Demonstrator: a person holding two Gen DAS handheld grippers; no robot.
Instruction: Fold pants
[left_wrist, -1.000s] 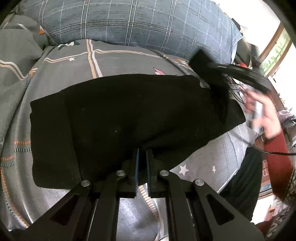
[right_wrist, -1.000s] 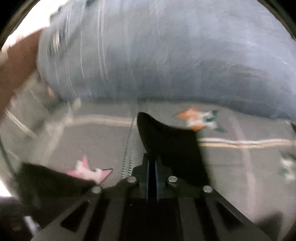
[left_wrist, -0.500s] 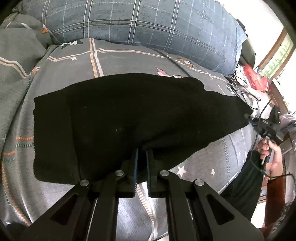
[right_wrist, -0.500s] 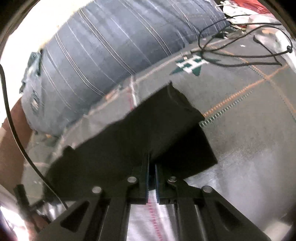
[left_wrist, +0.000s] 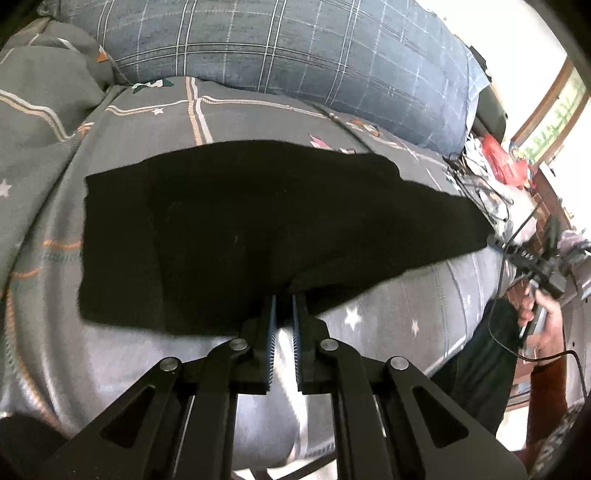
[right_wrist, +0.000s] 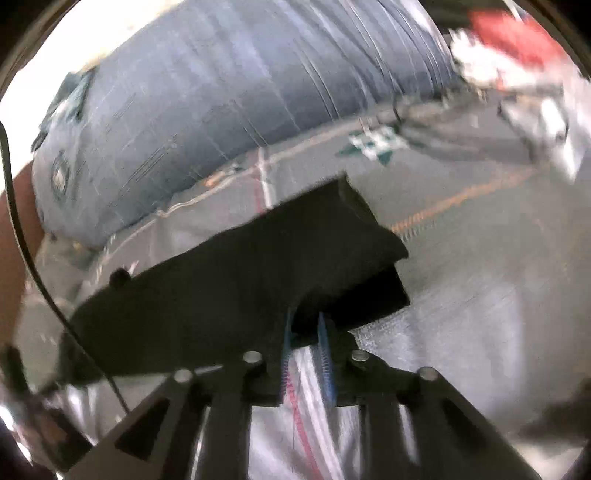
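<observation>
Left wrist view: left tool (left_wrist: 283, 310) pinches the soft, limp pants (left_wrist: 258, 229); right tool (right_wrist: 304, 332) is opening, releasing their edge on the bed (left_wrist: 388, 325).

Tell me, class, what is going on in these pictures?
A person with a gripper in each hand is folding black pants on a grey patterned bedspread. The left gripper is shut on the near edge of the cloth. The right gripper is opening, its jaws parting at the folded end.
</observation>
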